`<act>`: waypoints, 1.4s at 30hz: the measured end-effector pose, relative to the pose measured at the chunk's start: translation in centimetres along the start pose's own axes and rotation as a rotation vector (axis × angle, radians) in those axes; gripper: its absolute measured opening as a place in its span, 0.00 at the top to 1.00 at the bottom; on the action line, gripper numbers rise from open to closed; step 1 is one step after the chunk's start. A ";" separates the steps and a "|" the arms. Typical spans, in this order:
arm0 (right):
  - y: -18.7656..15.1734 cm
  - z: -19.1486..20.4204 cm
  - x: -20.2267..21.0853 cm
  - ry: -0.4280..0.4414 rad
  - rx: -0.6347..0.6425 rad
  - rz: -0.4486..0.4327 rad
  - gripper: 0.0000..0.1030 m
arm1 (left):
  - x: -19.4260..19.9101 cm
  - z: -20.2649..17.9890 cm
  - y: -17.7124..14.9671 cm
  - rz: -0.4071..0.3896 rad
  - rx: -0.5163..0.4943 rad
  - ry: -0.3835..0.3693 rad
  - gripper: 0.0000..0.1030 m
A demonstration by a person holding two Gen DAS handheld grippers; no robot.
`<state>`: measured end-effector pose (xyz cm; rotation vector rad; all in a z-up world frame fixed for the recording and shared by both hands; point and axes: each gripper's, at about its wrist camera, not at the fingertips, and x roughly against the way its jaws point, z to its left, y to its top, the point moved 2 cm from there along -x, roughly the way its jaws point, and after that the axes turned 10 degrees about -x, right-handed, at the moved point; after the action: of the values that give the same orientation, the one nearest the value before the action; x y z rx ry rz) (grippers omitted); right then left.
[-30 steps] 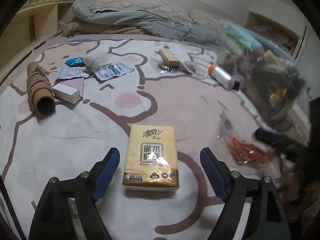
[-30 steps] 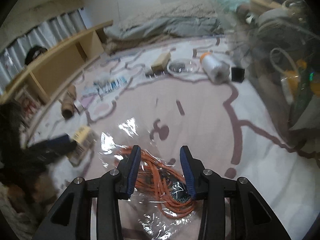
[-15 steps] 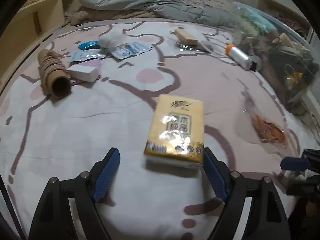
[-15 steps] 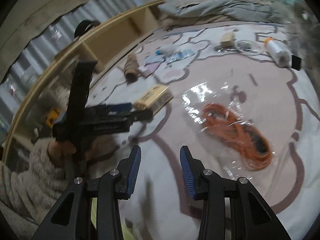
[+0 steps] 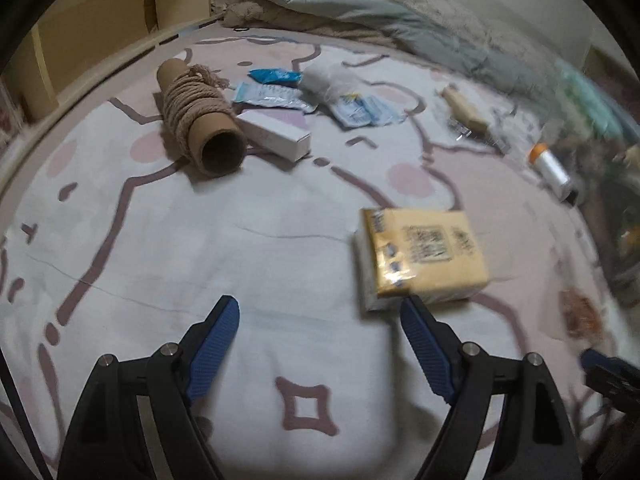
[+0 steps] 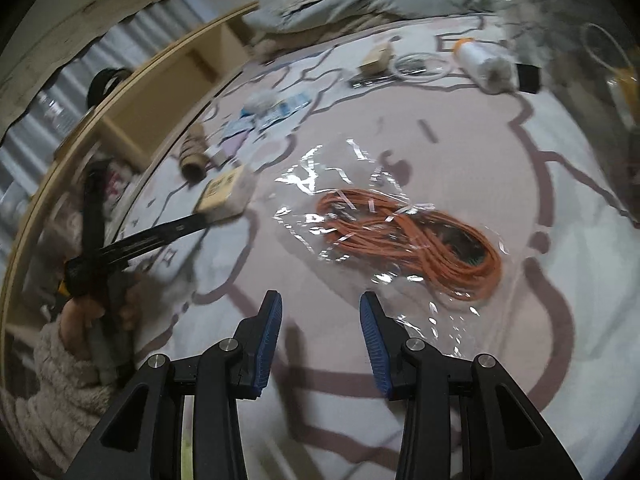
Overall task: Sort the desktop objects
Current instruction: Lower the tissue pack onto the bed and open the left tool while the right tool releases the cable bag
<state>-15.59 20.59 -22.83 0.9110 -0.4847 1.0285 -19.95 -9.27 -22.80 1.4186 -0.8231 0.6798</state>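
Note:
A yellow tissue pack (image 5: 424,258) lies on the patterned bed sheet, just beyond my left gripper's right fingertip (image 5: 412,312). My left gripper (image 5: 320,312) is open and empty; the pack sits right of its gap. The pack also shows in the right wrist view (image 6: 226,192), with the left gripper's arm (image 6: 160,236) reaching to it. A clear bag of orange cord (image 6: 404,236) lies ahead and right of my right gripper (image 6: 320,304), which is open and empty.
A cardboard tube wound with rope (image 5: 200,120), a white box (image 5: 276,134), blue packets (image 5: 276,94), a wooden block (image 5: 464,106) and a white spool with an orange cap (image 5: 550,168) lie farther back. A grey duvet (image 5: 400,20) and wooden shelf (image 5: 100,28) bound the bed.
My left gripper has swung left, so the tissue pack went from between its fingers to beside the right fingertip. My right gripper pulled back off the cord bag and turned.

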 end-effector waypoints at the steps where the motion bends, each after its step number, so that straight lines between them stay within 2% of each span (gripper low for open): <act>1: 0.2 -0.4 0.1 -0.015 -0.017 -0.012 0.61 | 0.2 -0.1 0.1 -0.014 0.014 -0.025 0.15; 2: 0.3 -0.6 0.2 -0.029 -0.029 -0.022 0.61 | 0.5 -0.3 0.2 -0.030 0.025 -0.049 0.07; 4: 0.5 -1.2 0.5 -0.057 -0.050 -0.043 0.61 | 1.0 -0.9 0.6 -0.074 0.031 -0.085 0.02; 8: 0.3 -1.2 1.4 -0.054 -0.058 -0.060 0.60 | 1.1 -2.7 1.5 -0.112 -0.003 -0.117 0.00; 12: -0.1 -0.4 2.8 -0.037 -0.048 -0.107 0.60 | -0.2 -4.7 2.1 -0.094 -0.070 -0.079 0.00; 17: 0.8 -1.4 6.3 -0.094 -0.092 -0.299 0.60 | -2.4 -5.0 2.1 -0.029 -0.078 -0.037 0.00; 20: 1.7 -3.4 7.5 -0.145 -0.169 -0.368 0.60 | -2.8 -4.9 2.0 -0.015 -0.066 -0.031 0.00; 23: 2.3 -5.5 6.7 -0.184 -0.242 -0.337 0.60 | -2.8 -4.9 2.0 -0.017 -0.063 -0.029 0.00; 27: 2.4 -6.1 4.8 -0.158 -0.274 -0.257 0.60 | -3.3 -5.0 1.9 -0.001 -0.070 -0.021 0.00; 32: 1.2 -2.8 2.2 -0.081 -0.141 -0.128 0.60 | -3.8 -5.5 1.7 0.017 -0.100 0.010 0.00; 36: -0.4 0.6 1.2 0.020 -0.007 -0.036 0.60 | -4.0 -5.2 1.6 0.022 -0.090 -0.004 0.00; 39: -0.9 1.9 1.6 0.004 0.069 -0.050 0.60 | -4.1 -5.4 1.5 0.028 -0.102 0.004 0.00; 42: -0.3 1.7 2.6 -0.061 0.063 -0.119 0.60 | -4.2 -5.8 1.4 0.029 -0.124 0.030 0.00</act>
<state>-14.05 20.48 -20.17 1.0173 -0.4457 0.9137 -22.96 -3.09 -25.26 1.2846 -0.8489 0.6592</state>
